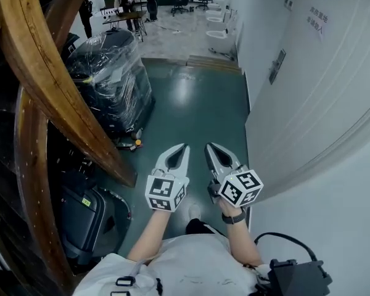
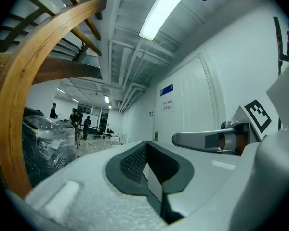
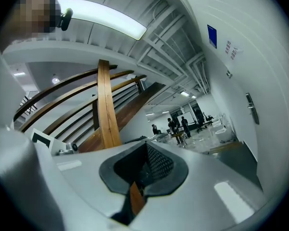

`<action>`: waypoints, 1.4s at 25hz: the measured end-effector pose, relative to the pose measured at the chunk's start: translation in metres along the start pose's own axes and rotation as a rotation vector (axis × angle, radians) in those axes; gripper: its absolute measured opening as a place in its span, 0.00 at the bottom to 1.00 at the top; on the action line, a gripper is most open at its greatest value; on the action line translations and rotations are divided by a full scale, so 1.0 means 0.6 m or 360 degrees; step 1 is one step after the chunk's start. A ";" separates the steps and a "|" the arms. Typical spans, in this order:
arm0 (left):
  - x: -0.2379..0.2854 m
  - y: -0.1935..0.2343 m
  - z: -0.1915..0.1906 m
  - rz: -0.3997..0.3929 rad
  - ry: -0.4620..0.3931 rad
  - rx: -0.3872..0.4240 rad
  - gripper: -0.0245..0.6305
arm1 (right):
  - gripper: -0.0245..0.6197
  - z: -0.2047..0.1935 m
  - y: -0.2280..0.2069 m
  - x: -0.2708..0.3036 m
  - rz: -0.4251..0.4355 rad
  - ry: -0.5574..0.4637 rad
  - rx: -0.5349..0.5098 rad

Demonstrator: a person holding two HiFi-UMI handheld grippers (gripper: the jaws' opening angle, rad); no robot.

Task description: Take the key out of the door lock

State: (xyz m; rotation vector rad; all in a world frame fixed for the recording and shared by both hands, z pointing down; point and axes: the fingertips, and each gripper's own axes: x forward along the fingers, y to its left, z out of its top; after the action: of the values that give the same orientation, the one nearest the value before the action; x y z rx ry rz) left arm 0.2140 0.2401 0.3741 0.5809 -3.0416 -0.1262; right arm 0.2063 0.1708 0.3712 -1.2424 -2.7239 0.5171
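Hovering | left gripper (image 1: 184,147) closed, empty | right gripper (image 1: 208,147) closed, empty

Dark upright door lock (image 1: 277,65) on the white right-hand wall; key too small to tell

Green floor (image 1: 197,110), white wall (image 1: 320,91), brown beam (image 1: 58,85), grey left claw (image 1: 184,148), grey right claw (image 1: 209,147)

Open corridor ahead
Green floor (image 1: 197,103) lies free between the white wall (image 1: 308,97) at right and wooden beam (image 1: 61,91), wrapped load (image 1: 111,73) left.
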 end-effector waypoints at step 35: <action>0.620 0.501 0.074 -0.0085 -0.0055 0.0058 0.04 | 0.03 0.085 -0.421 0.693 -0.0077 0.0121 -0.0070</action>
State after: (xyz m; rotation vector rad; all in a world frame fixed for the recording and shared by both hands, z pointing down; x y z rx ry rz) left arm -0.2441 0.3844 0.3661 0.6693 -3.0687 -0.0840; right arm -0.2606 0.3150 0.3914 -1.1772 -2.7083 0.3988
